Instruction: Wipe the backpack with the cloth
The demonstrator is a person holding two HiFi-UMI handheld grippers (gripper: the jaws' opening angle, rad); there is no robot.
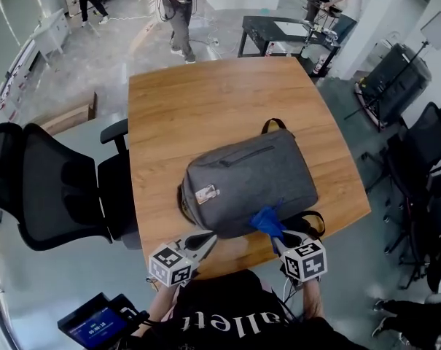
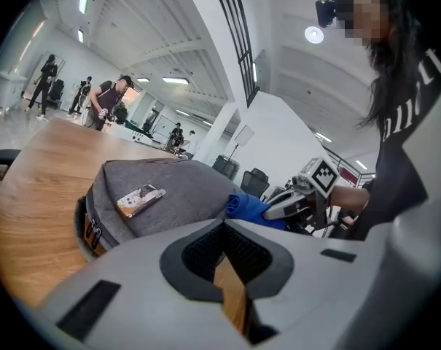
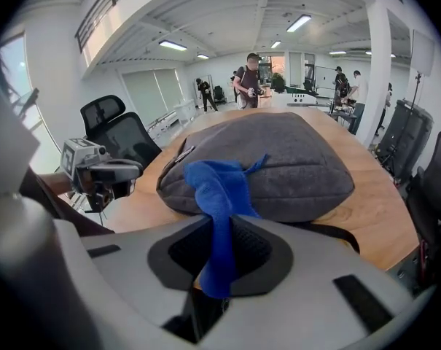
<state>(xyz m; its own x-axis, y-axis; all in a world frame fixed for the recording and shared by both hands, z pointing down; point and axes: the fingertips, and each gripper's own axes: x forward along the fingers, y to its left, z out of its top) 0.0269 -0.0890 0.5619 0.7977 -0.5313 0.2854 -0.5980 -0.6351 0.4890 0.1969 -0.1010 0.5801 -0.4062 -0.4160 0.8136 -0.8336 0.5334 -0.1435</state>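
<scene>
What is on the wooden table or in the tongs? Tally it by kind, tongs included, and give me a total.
Backpack: 1, grey
Cloth: 1, blue, pinched in the right tongs
Tongs: 2, the left tongs shut on nothing, the right shut on the cloth
Total: 4

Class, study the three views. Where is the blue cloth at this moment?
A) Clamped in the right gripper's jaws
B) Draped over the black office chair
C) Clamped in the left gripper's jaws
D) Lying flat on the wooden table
A: the right gripper view shows the blue cloth pinched between the jaws of the right gripper, its free end up against the grey backpack. The left gripper holds nothing.
</scene>
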